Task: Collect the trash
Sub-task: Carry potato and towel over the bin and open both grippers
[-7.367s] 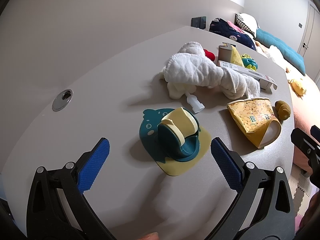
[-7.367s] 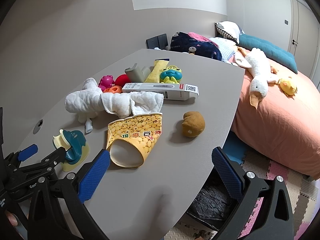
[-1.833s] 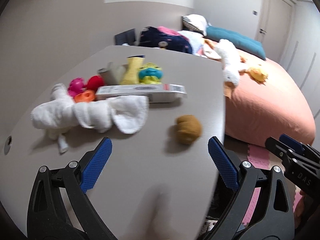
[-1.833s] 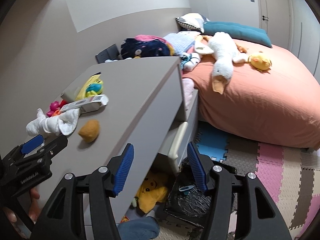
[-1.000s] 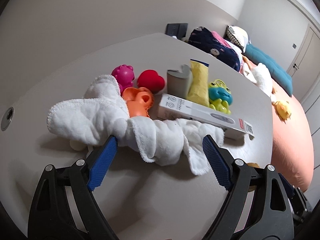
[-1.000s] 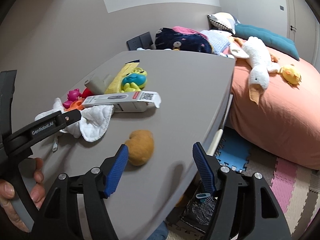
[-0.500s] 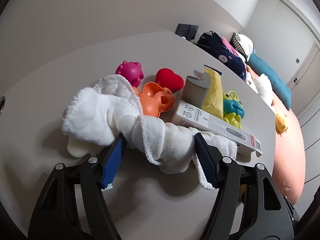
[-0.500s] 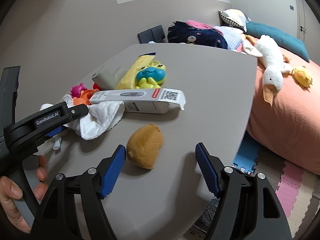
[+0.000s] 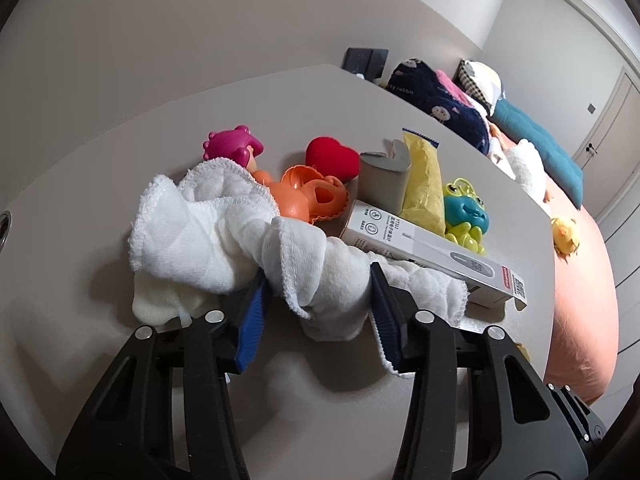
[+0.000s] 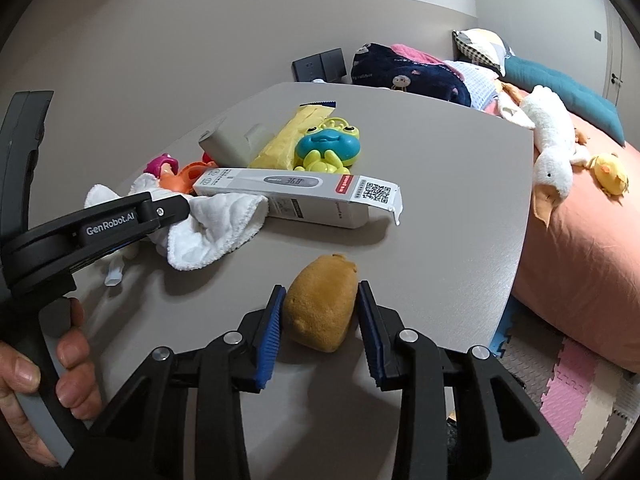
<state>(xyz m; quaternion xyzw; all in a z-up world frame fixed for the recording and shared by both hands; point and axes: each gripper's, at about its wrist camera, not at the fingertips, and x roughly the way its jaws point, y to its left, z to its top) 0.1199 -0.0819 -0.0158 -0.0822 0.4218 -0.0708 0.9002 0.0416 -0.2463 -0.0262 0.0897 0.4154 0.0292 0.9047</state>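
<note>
Right wrist view: my right gripper (image 10: 320, 320) is closing on the crumpled brown paper lump (image 10: 322, 308) lying straight ahead between its pads, near the grey table's (image 10: 460, 200) edge.

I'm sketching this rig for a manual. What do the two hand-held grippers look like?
Both match: the left hand-held gripper and right hand-held gripper have black forked arms with silver bolts and blue ribbed pads. The left one's side reads "GenRobot.AI" in white, above a grey handle.
</note>
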